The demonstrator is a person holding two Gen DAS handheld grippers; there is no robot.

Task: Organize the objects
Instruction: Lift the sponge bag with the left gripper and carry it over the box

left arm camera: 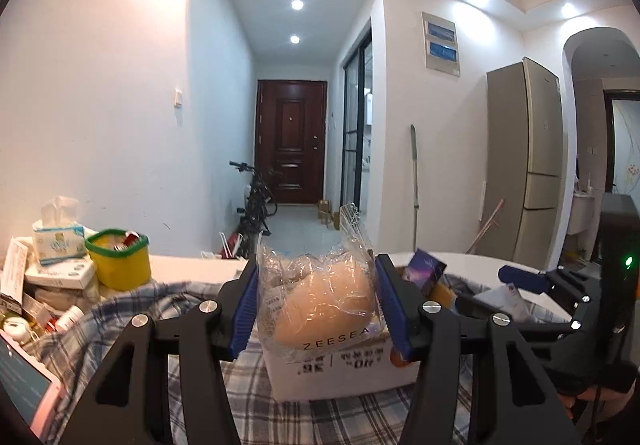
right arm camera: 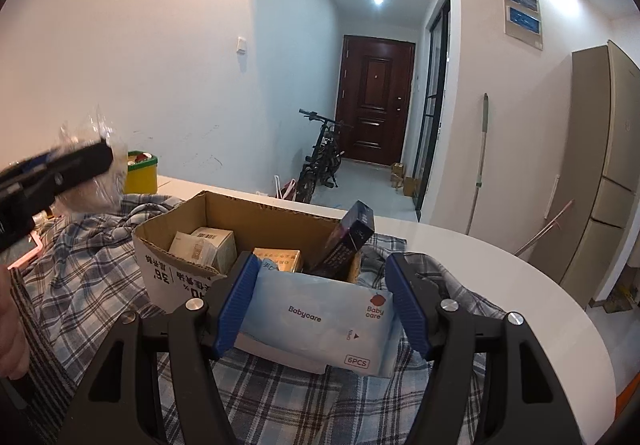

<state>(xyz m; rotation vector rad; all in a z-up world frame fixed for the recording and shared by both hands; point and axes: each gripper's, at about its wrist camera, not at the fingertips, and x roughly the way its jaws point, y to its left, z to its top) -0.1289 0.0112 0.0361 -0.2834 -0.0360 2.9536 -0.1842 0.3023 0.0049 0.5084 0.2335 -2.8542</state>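
I saw the clear bag (left arm camera: 316, 301) of beige sponges held upright at centre frame, above the open carton (right arm camera: 244, 245). The pale blue Babycare pack (right arm camera: 320, 321) lay tilted at lower centre, against the carton's front.

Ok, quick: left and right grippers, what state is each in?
Left gripper: shut on the clear bag.
Right gripper: shut on the Babycare pack.
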